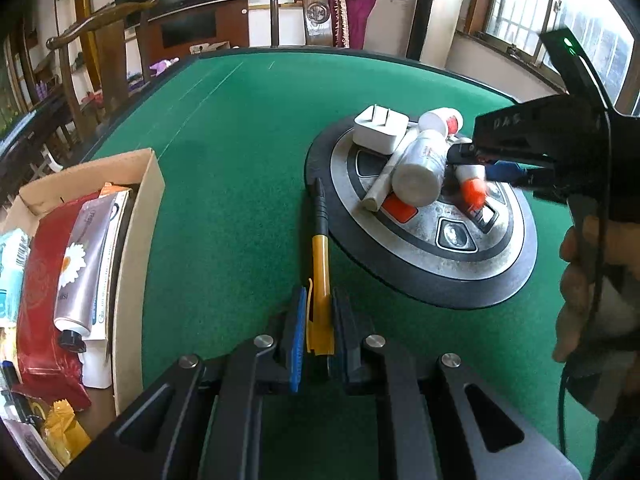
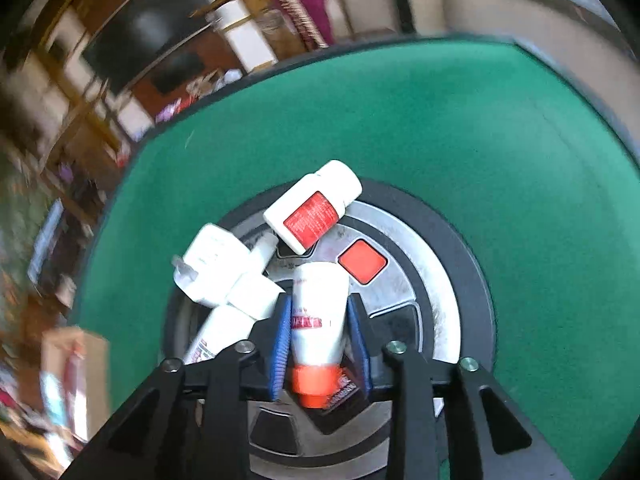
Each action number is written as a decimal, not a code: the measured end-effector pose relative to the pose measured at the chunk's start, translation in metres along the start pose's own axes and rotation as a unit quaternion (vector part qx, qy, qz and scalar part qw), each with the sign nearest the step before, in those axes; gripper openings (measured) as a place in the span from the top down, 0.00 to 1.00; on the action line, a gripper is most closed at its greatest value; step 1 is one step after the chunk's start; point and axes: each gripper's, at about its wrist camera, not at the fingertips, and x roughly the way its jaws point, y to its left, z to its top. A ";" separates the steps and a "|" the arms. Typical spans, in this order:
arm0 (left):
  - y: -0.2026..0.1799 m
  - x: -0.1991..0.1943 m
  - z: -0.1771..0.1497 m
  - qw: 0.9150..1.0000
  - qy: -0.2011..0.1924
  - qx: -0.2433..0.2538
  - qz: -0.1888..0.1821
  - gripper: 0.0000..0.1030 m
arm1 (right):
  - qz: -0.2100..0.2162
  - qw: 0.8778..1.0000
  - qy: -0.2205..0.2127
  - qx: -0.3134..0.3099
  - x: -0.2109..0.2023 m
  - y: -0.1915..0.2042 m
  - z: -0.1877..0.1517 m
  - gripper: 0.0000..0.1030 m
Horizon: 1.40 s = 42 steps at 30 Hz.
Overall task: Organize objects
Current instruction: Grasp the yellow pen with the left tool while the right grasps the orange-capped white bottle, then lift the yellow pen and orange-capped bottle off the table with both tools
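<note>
Evidently sorting: the left gripper [image 1: 318,332] pinches a yellow pen [image 1: 320,256] bound for the cardboard box [image 1: 138,216], while the right gripper [image 2: 320,344] clasps an orange-capped tube [image 2: 318,320] above the round control panel [image 2: 440,280].

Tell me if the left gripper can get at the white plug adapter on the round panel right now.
Probably not: the left gripper is shut on a yellow pen; the white plug adapter lies uncovered.
</note>
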 end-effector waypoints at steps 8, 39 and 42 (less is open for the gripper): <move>0.015 0.001 0.004 0.999 -0.001 -0.034 -0.033 0.88 | 0.051 0.996 -0.051 -0.052 -0.068 -0.007 -0.054 0.72; 0.012 -0.041 0.005 0.994 -0.103 -0.044 -0.008 0.96 | 0.107 0.981 -0.086 -0.134 -0.091 0.035 -0.104 0.71; 0.011 -0.044 0.005 0.993 -0.108 -0.041 -0.005 0.96 | 0.105 0.982 -0.085 -0.135 -0.090 0.036 -0.105 0.71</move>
